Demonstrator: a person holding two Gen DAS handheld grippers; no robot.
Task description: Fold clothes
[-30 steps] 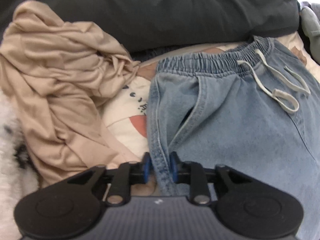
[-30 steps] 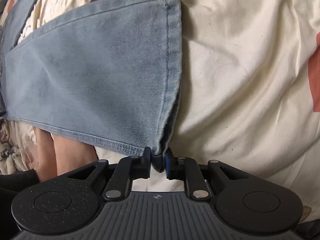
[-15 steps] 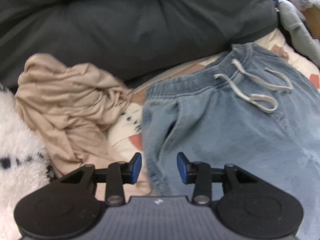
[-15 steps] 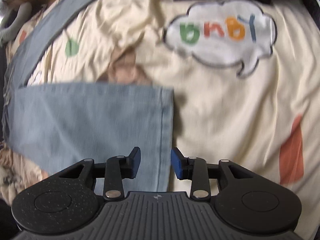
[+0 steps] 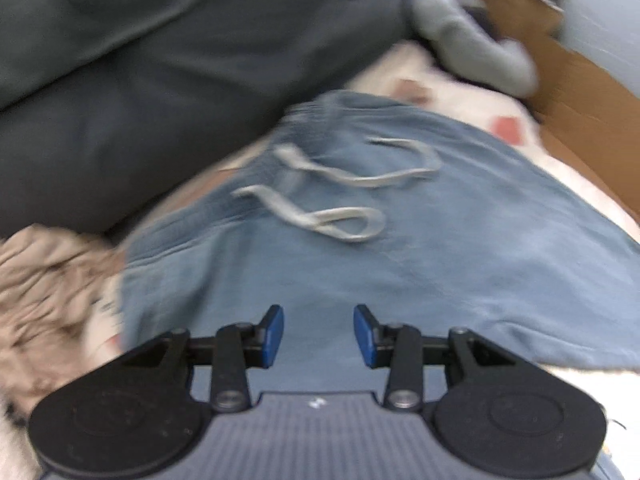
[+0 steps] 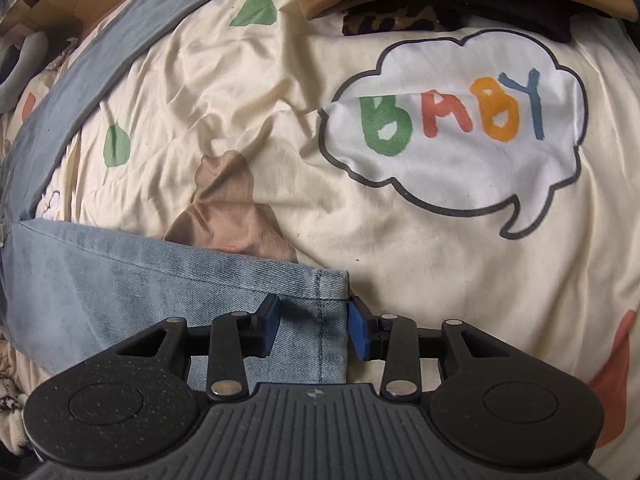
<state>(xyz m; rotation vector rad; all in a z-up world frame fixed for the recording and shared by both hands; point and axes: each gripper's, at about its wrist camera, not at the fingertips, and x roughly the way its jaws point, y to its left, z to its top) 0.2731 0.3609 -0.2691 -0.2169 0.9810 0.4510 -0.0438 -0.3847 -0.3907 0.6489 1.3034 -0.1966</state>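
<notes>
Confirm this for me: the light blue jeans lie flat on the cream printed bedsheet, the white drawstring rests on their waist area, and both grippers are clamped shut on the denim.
Not quite: neither gripper is clamped. The left gripper and right gripper have just opened, pads clear of the jeans, as both wrist views show. The drawstring does rest near the waistband, and the bedsheet is under the denim.

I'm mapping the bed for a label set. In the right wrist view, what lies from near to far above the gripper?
Right gripper → jeans leg hem → printed bear → green leaf.
</notes>
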